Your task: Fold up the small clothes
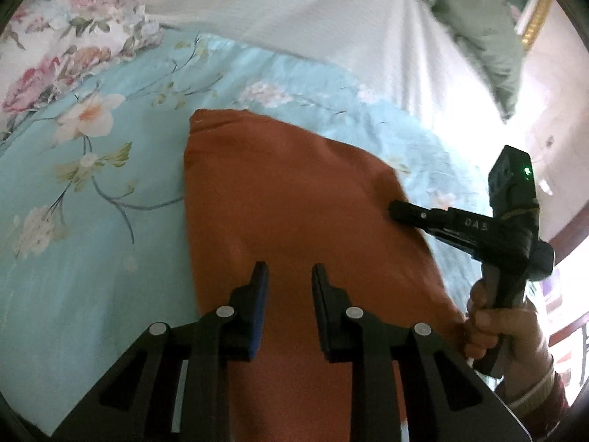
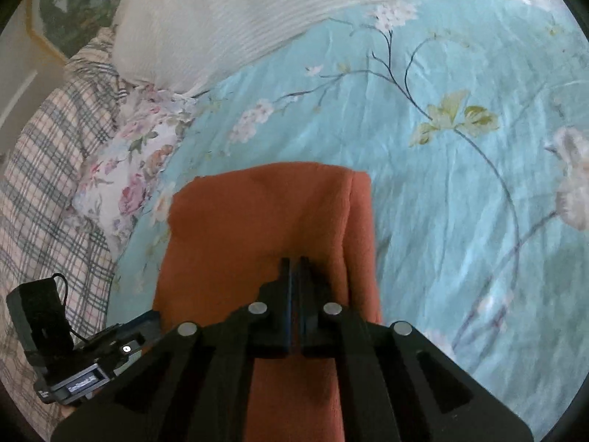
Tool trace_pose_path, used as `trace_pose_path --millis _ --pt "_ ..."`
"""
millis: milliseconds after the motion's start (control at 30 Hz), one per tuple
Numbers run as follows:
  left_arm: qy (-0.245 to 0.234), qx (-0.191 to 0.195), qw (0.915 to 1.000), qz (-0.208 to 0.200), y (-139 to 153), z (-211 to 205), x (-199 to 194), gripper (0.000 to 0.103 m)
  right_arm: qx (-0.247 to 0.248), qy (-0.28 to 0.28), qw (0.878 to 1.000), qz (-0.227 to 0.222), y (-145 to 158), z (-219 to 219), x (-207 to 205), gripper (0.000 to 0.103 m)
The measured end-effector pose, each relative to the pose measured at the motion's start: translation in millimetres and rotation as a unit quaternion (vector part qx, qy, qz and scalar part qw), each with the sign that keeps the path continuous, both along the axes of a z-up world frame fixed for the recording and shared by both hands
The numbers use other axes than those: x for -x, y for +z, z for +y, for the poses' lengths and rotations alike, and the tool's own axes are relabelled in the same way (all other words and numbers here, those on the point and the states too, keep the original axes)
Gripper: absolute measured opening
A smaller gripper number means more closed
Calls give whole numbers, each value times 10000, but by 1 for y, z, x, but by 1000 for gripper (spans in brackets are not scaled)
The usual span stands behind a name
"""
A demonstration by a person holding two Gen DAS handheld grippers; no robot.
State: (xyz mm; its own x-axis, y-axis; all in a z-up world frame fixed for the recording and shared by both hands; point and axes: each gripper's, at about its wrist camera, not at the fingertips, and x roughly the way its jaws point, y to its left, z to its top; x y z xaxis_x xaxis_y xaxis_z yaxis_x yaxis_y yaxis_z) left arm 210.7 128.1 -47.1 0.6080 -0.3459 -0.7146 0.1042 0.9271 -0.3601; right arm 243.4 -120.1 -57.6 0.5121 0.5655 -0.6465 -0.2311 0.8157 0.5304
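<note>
while we look along both grippers, we count one rust-orange garment (image 1: 294, 199), folded into a long soft rectangle with rounded corners, lying flat on one pale blue bedspread (image 1: 92, 221) printed with thin branches and white blossoms. starting at the left of the left wrist view, we see one floral pillow (image 1: 62, 37) in pink and white, then the garment in the middle, then one white ribbed blanket (image 1: 294, 11) behind it. our left gripper (image 1: 289, 280) hangs over the near end of the garment, its two black fingers a narrow gap apart with only cloth showing below them, gripping nothing. at the right, one hand (image 1: 493, 328) grasps the handle of our right gripper (image 1: 395, 211), whose tip lies at the garment's right edge. from the right wrist view, one checked cloth (image 2: 48, 191) sits far left, and the right gripper's fingers are pressed together; we cannot tell whether any cloth is pinched between them.
</note>
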Motion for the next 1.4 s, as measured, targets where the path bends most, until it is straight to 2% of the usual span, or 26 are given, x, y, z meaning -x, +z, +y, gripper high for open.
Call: trace_pose_path --millis 233,433,467,500,533,567,600,700,800,867,900,967,1033,1067,1133,1300,1400 --pt "-196 -40 9996 -184 9 -10 65 24 6 84 9998 -188 12 -8 67 4" --pt "154 -112 9997 -128 11 3 74 25 108 18 9997 -197 19 -7 83 5" --pt "165 -69 9997 -141 11 6 77 26 141 -12 9997 -215 19 -9 88 10" --pt "164 -43 9998 -133 9 8 80 28 246 -63 9994 -224 18 -10 94 31" --pt "190 -64 9997 -105 8 10 82 28 337 -106 9991 -220 17 -10 99 47" --pt "216 -93 9997 -82 6 11 84 28 330 -79 9989 -311 17 -11 107 71" --pt "230 -103 9996 -87 5 12 87 28 284 -31 9987 -415 18 -11 112 72" --pt "106 73 9996 -231 9 8 99 28 284 191 9979 -553 18 -5 126 72" --pt "-331 228 9980 -493 16 -6 110 28 304 579 9955 -688 20 9 135 72" --pt "-515 43 9978 -412 10 -14 111 28 318 830 9938 -670 16 17 140 72" --pt "-451 -159 9985 -249 2 -17 109 28 468 818 9939 -572 9 19 140 71" --pt "-366 -273 9990 35 -15 -13 106 28 801 580 9946 -326 -9 12 138 70" --pt "-325 -238 9986 355 -35 -8 104 22 656 474 9967 -37 -28 -3 135 62" --pt "-285 -168 9987 385 -39 -6 105 22 534 428 9976 -52 -32 -9 138 59" --pt "-236 -96 9991 332 -39 -6 110 22 598 430 9972 -135 -31 -11 146 59" --pt "-123 -329 9990 278 -40 -15 113 22 1099 479 9922 -330 -32 1 159 59" --pt "-83 -539 9982 238 -39 -20 115 23 1213 471 9909 -354 -31 5 162 59"
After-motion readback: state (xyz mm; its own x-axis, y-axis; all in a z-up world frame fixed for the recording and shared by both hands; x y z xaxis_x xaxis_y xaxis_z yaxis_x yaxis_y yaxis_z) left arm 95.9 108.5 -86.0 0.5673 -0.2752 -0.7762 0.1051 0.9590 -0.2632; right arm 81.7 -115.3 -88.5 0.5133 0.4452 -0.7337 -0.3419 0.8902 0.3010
